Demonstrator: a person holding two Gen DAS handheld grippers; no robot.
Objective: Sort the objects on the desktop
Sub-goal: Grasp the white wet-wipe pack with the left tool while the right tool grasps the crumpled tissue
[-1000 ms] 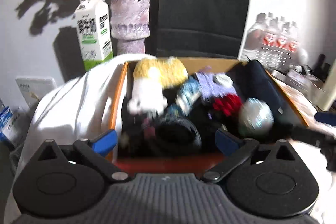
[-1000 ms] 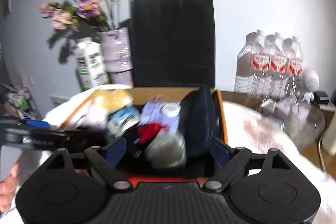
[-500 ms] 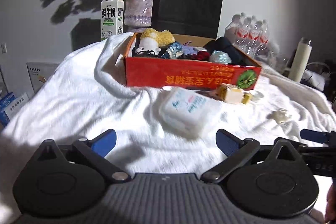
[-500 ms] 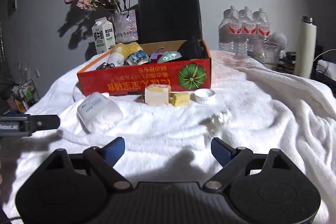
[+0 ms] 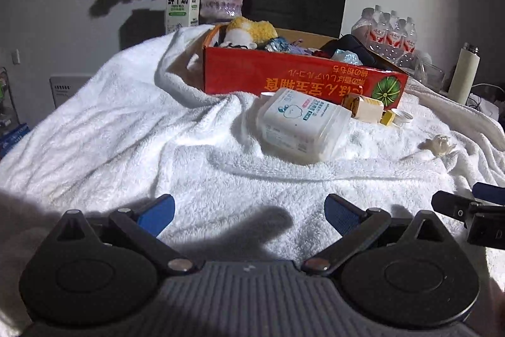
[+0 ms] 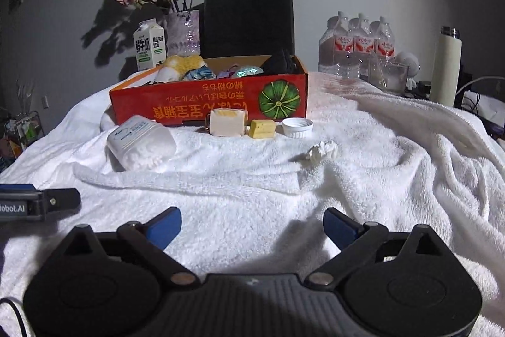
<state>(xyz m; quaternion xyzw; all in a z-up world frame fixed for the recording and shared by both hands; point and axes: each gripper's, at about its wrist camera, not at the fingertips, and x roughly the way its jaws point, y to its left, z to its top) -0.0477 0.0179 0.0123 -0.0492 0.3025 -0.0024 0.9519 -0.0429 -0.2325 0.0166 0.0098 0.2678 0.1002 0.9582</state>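
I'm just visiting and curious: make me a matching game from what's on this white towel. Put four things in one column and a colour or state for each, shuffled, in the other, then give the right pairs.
Things:
1. cotton swab jar
2. cardboard box
3. bottle cap
4. small block

Descriptions:
A. yellow
B. red, with a green pumpkin picture
C. lying on its side
D. white, round, open side up

Pairs: 1-C, 2-B, 3-D, 4-A
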